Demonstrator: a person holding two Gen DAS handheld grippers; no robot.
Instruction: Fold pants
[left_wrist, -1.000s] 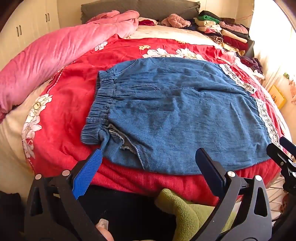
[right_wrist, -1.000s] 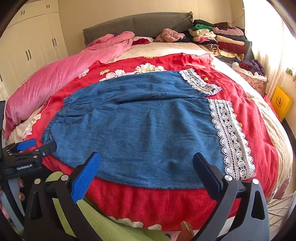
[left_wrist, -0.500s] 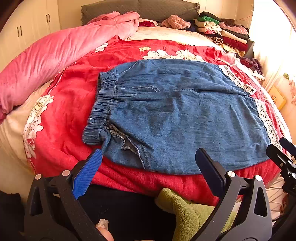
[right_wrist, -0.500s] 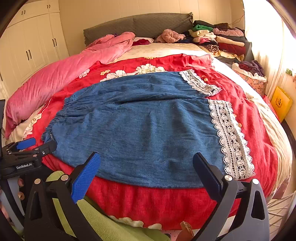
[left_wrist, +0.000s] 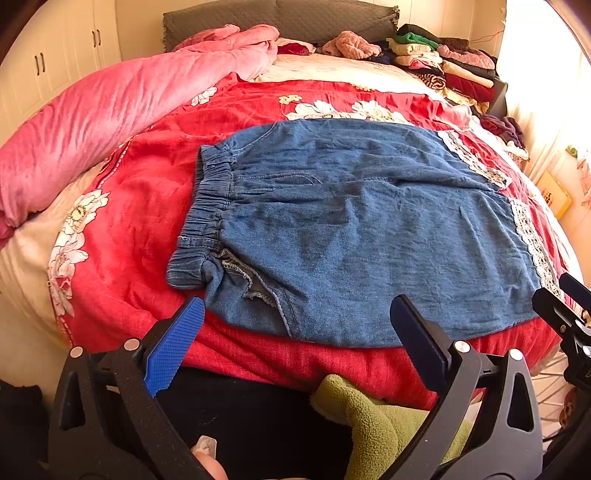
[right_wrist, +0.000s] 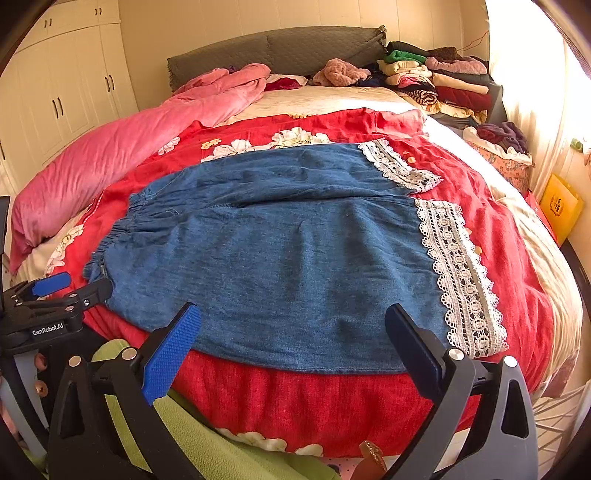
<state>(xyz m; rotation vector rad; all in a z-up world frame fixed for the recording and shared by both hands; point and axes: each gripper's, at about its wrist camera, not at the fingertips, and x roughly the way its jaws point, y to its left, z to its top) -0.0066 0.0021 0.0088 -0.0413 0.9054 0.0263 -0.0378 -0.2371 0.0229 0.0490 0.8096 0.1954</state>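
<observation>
Nearest, the left gripper (left_wrist: 295, 328) hangs with its fingers wide apart and nothing between them, just short of the near edge of the pants (left_wrist: 362, 229), by the waistband (left_wrist: 210, 195) corner. The right gripper (right_wrist: 293, 332) is equally spread and empty, near the hem end with its lace trim (right_wrist: 461, 273). The pants lie flat on the red blanket (left_wrist: 140, 199), waistband left, two legs side by side running right. A good fold probably starts by pinching the near edge at both ends together, one layer pair only, and lifting evenly toward the far leg so seams align. Beyond lie a pink quilt (right_wrist: 110, 155) and stacked clothes (right_wrist: 436, 77).
</observation>
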